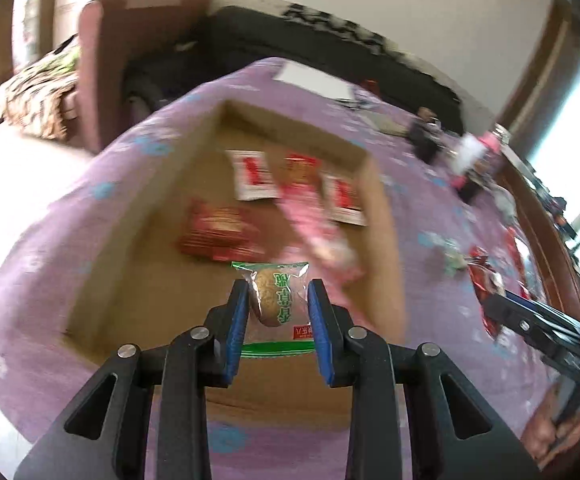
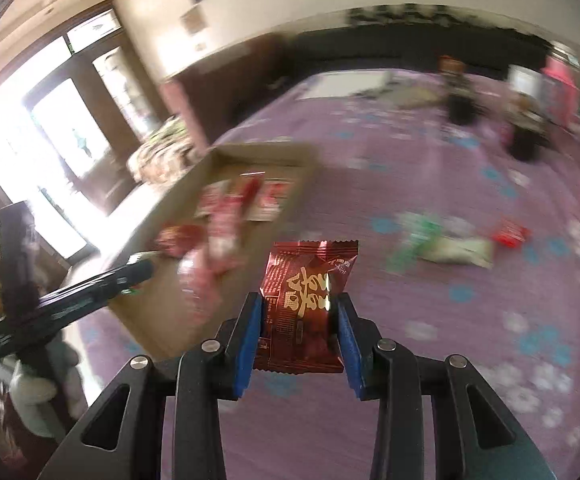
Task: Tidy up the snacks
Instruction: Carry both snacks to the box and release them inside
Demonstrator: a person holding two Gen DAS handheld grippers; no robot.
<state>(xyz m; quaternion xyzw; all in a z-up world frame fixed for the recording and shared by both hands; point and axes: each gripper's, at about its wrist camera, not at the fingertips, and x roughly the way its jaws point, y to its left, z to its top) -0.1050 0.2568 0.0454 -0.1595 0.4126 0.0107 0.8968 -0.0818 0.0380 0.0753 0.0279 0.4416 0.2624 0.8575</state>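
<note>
In the left wrist view, the left gripper (image 1: pixel 277 300) is clamped on a clear, green-edged cake packet (image 1: pixel 275 300), held above a shallow cardboard box (image 1: pixel 205 140) on a purple flowered cloth (image 1: pixel 69 220). Red-and-white sachets (image 1: pixel 251 176) and a pink packet (image 1: pixel 310 208) lie in the box.

In the right wrist view, the right gripper (image 2: pixel 300 320) pinches a dark red snack packet (image 2: pixel 306 292) over the cloth, just beside the box (image 2: pixel 257 150). Green packets (image 2: pixel 442 244) lie blurred to the right.

Both wrist cameras are looking steeply down along their fingers, close above the table; both are sharing the cardboard box (image 1: pixel 193 184) (image 2: pixel 209 168).
</note>
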